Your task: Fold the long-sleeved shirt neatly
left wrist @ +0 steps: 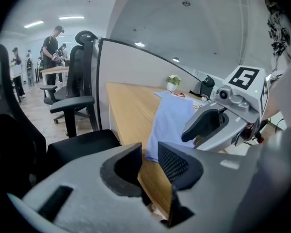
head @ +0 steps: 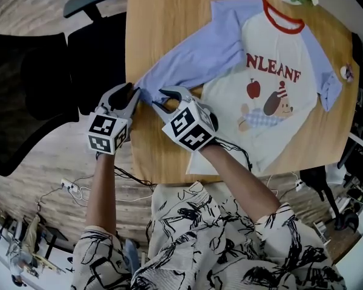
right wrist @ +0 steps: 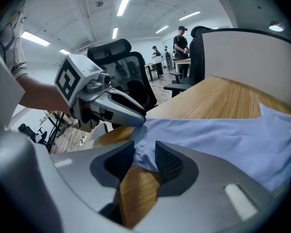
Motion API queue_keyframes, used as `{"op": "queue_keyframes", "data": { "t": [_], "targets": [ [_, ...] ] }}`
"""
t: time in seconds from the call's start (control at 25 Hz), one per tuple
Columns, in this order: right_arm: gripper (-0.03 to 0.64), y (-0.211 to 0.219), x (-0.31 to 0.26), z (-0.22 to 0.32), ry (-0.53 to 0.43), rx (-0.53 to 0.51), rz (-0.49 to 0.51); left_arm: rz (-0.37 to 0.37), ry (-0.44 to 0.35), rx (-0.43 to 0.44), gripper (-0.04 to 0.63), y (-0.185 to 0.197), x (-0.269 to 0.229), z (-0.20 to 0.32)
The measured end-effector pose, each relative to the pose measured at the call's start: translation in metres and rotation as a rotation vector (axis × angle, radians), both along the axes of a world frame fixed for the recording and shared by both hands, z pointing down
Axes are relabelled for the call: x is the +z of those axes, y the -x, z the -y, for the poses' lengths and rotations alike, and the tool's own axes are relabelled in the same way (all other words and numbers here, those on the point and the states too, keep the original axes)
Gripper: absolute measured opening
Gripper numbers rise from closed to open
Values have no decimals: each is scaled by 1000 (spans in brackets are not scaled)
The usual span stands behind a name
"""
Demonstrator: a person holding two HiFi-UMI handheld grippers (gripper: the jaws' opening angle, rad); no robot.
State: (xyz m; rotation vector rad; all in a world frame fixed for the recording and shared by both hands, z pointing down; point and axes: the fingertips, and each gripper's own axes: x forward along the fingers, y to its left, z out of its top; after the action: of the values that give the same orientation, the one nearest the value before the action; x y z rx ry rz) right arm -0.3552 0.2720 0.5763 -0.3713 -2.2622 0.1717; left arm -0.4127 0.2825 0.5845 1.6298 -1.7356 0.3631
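Jaws narrow, left gripper around sleeve, right gripper pinching it

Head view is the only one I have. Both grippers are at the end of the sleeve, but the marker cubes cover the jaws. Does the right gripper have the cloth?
Observer: It seems so. In the right gripper view the end of the sleeve is bunched between the jaws of the right gripper and fills the gap.
Operator: And the left one?
Observer: The left gripper has its jaws slightly apart. Only the sleeve's edge reaches between the tips, and the wood of the table shows below it.
Operator: Is anybody close to the table?
Observer: No. Some people stand at other desks, beyond the chairs.
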Motion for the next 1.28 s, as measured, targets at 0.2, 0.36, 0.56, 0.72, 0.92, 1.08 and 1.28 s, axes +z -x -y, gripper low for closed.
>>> {"op": "queue_keyframes", "data": {
  "t": [0.2, 0.36, 0.56, 0.72, 0.92, 1.08, 1.28],
  "targets": [
    [66, -3, 6, 3, -43, 12, -22, 76, 41, 22, 40, 2, 2, -1],
    [41, -2, 3, 7, -44, 39, -9, 74, 46, 23, 18, 0, 2, 2],
    [40, -2, -38, 17, 3, 150, 87, 15, -42, -30, 18, 7, -35, 10],
    [38, -4, -89, 35, 36, 278, 199, 10, -109, -31, 18, 12, -86, 32],
    [38, -1, -165, 72, 86, 414, 377, 61, -200, 21, 18, 21, -167, 82],
    [37, -25, -223, 118, 148, 529, 496, 132, -241, 80, 18, 9, -235, 134],
    [37, -73, -265, 184, 219, 666, 590, 191, -260, 194, 18, -32, -289, 212]
  ]
}}
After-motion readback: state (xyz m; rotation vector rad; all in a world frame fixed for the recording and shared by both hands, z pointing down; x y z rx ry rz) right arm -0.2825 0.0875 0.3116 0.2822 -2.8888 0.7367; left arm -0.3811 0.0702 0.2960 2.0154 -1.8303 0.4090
